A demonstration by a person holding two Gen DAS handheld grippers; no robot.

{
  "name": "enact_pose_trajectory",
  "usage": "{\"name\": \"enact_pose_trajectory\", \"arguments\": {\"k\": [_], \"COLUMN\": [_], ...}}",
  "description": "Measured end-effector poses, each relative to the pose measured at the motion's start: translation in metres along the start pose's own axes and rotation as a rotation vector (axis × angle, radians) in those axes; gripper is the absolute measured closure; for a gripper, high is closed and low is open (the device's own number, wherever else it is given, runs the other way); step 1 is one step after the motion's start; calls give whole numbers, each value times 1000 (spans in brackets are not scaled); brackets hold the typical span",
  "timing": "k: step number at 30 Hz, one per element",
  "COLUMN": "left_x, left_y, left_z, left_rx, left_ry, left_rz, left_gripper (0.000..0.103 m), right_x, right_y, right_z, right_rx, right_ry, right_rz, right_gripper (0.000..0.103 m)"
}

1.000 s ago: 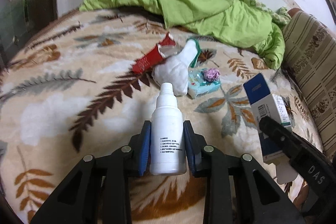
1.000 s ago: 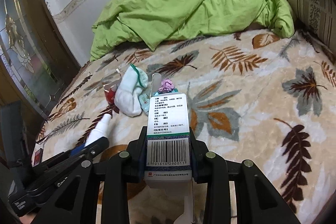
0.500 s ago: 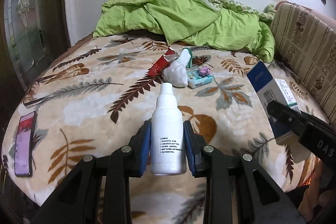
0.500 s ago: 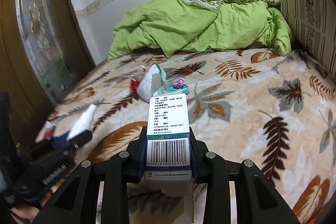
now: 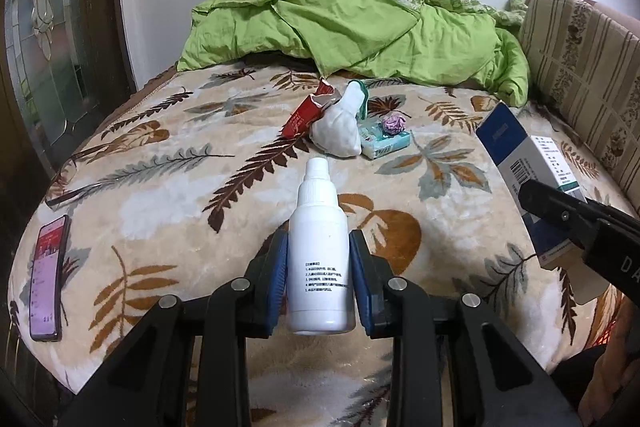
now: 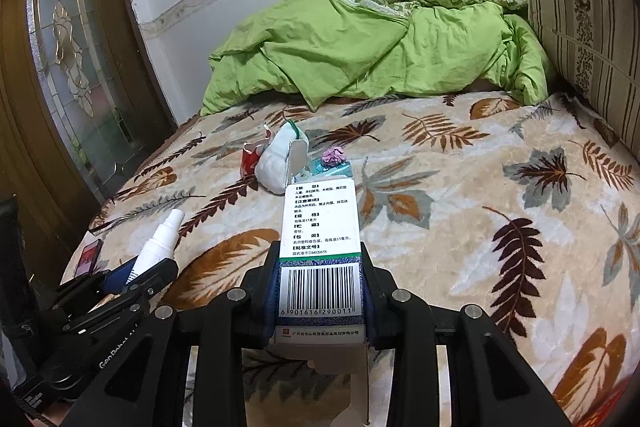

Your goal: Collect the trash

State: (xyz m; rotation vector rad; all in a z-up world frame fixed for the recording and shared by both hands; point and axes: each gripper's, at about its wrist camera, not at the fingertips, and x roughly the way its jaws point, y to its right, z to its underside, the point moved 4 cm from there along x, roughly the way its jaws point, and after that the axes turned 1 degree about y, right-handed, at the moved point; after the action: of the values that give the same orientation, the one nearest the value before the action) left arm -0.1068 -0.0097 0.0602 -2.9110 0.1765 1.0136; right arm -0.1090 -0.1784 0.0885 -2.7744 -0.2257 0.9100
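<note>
Left claw [image 5: 319, 279]: blue pads clamped on both sides of a white plastic bottle [image 5: 319, 247], gripped at its lower body. Bottle points forward out of the claw, cap away from the camera, printed label facing up. It is lifted clear of the bed [image 5: 160, 195].

Right claw [image 6: 320, 287]: clamped on a medicine carton [image 6: 320, 227], pads on its two narrow sides near the barcode end. Carton sticks forward, far flap open. In the left wrist view this carton [image 5: 528, 171] shows at the right edge, held above the blanket.

Remaining pile sits mid-bed, well ahead of both claws and touching neither:
- red torn wrapper [image 5: 308, 113], left side of pile
- white sock [image 5: 340, 131] with green cuff, leaning against the wrapper
- tissue pack [image 5: 386, 143], just right of the sock
- crumpled purple ball [image 5: 394, 124] on top of the tissue pack

Phone [image 5: 48, 279] lies near the bed's left edge, screen lit. Green quilt [image 5: 352, 23] heaped at the far end against the wall.
</note>
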Motion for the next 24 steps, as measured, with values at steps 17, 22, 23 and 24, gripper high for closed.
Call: {"name": "enact_pose_trajectory", "arguments": {"k": [17, 22, 23, 24], "left_x": [3, 2, 4, 3], "left_y": [0, 1, 1, 1], "left_z": [-2, -1, -2, -3], "left_rx": [3, 5, 7, 7], "left_ry": [2, 4, 6, 6], "left_rz": [-2, -2, -4, -4], "left_gripper": [74, 74, 74, 74], "right_x": [8, 8, 9, 9], "right_y": [-2, -3, -2, -3], "right_z": [1, 1, 1, 1], "right_rx": [-10, -9, -9, -10], "right_ry": [-12, -11, -10, -10], "right_rz": [3, 3, 2, 3], "right_gripper": [68, 68, 68, 68]}}
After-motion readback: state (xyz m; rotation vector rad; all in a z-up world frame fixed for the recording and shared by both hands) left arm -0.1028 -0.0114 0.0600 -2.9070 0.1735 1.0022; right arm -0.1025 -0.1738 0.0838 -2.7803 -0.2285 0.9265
